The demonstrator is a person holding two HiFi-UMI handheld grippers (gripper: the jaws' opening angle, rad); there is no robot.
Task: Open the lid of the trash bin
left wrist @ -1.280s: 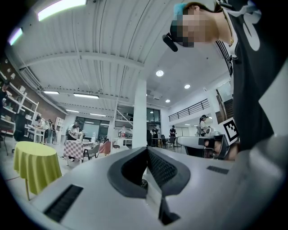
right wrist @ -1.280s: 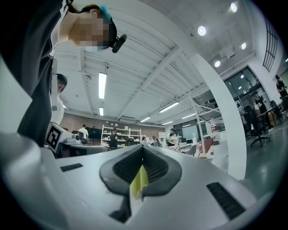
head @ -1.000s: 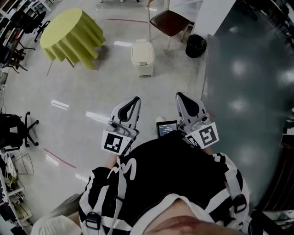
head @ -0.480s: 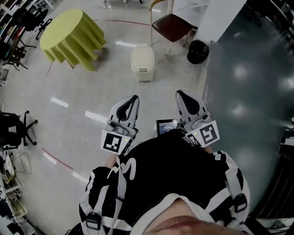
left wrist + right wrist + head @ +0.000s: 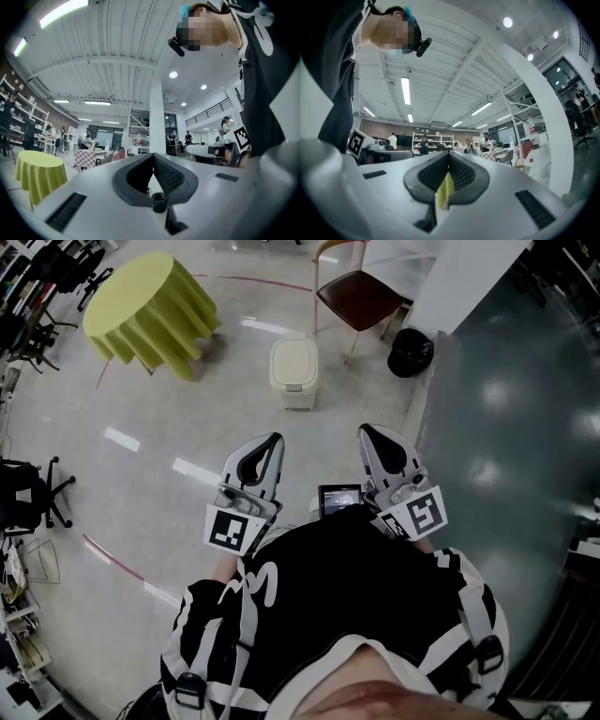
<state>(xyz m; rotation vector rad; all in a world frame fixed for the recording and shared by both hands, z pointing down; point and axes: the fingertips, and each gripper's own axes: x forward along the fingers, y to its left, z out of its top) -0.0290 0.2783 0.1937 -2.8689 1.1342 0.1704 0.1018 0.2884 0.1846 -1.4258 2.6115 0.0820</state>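
Trash bin (image 5: 292,371) seen at upper centre of head view, on floor, lid down, untouched. Left tool (image 5: 271,446) and right tool (image 5: 370,437) held mid-frame, well apart from bin, jaws pressed together, nothing gripped. Whole task judged left: approach, lid lifting.
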